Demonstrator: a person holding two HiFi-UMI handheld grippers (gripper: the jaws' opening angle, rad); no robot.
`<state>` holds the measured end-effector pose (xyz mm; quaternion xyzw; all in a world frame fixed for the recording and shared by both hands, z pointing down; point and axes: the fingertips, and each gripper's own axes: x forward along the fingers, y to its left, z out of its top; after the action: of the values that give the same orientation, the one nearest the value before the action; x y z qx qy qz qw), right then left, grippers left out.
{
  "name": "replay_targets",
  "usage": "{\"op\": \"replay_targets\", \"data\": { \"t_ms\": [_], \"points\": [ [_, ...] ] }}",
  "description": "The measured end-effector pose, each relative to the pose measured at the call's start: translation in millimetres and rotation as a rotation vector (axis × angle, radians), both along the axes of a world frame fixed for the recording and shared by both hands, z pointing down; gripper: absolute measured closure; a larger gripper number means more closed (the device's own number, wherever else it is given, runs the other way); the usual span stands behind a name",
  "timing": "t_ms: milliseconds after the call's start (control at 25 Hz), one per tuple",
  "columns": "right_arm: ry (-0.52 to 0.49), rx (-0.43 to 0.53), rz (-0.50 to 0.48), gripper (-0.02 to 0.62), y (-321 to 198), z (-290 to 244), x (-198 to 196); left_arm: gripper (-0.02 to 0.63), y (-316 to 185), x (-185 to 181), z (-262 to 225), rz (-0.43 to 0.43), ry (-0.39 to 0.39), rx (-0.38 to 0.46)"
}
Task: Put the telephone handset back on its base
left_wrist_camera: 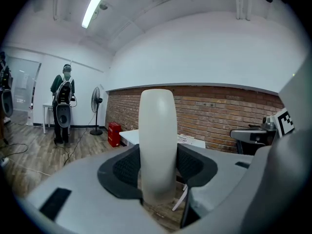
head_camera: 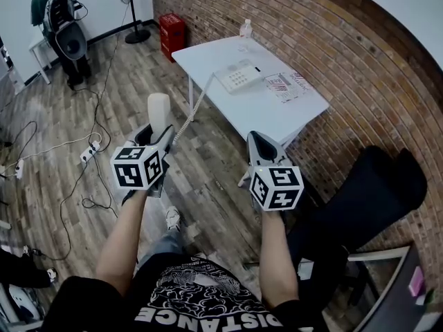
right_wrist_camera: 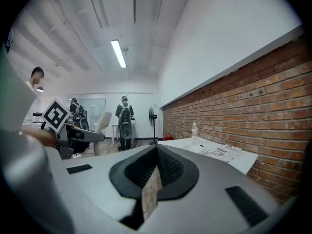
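1. The left gripper point(head_camera: 156, 134) is clamping the white handset point(head_camera: 158, 109) between its two pads. The left gripper view is showing the handset point(left_wrist_camera: 157, 130) standing upright and pressed on both sides.
2. The handset is hanging in the air over the wooden floor point(head_camera: 111, 88), on the near left of the white table point(head_camera: 228, 106) and well apart from its base point(head_camera: 239, 75).
3. The coiled cord point(head_camera: 191, 115) is running from the handset up and over the table's near edge towards the base.
4. The base is sitting on the table top with its keypad facing up. Printed papers point(head_camera: 281, 86) are lying just beside it on the right, and a clear bottle point(head_camera: 246, 28) is standing at the table's far edge by the brick wall point(head_camera: 291, 26).
5. The right gripper point(head_camera: 258, 139) is hovering near the table's near right corner. Its jaws are lying together with nothing between them, and the right gripper view is showing only a thin sliver between the pads point(right_wrist_camera: 165, 167).
6. A black chair point(head_camera: 374, 192) is standing at the right, near the person.
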<state>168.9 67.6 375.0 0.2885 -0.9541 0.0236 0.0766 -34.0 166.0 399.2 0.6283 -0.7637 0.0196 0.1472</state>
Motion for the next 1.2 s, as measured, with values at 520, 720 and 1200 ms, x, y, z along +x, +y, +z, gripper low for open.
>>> {"op": "replay_targets", "data": {
  "t_ms": [520,720,1200],
  "points": [
    [0.032,-0.017,0.032,0.594,-77.3,11.2,-68.4,0.388,-85.0,-71.0,18.0,0.039,0.03,-0.028],
    [0.04,-0.02,0.065,0.594,-115.1,6.0,-111.3,0.388,-128.8,-113.8,18.6,0.08,0.037,-0.04],
    [0.054,-0.032,0.147,0.594,-176.6,3.0,-181.3,0.388,-202.0,-188.7,27.0,0.16,0.07,-0.055]
  ]
}}
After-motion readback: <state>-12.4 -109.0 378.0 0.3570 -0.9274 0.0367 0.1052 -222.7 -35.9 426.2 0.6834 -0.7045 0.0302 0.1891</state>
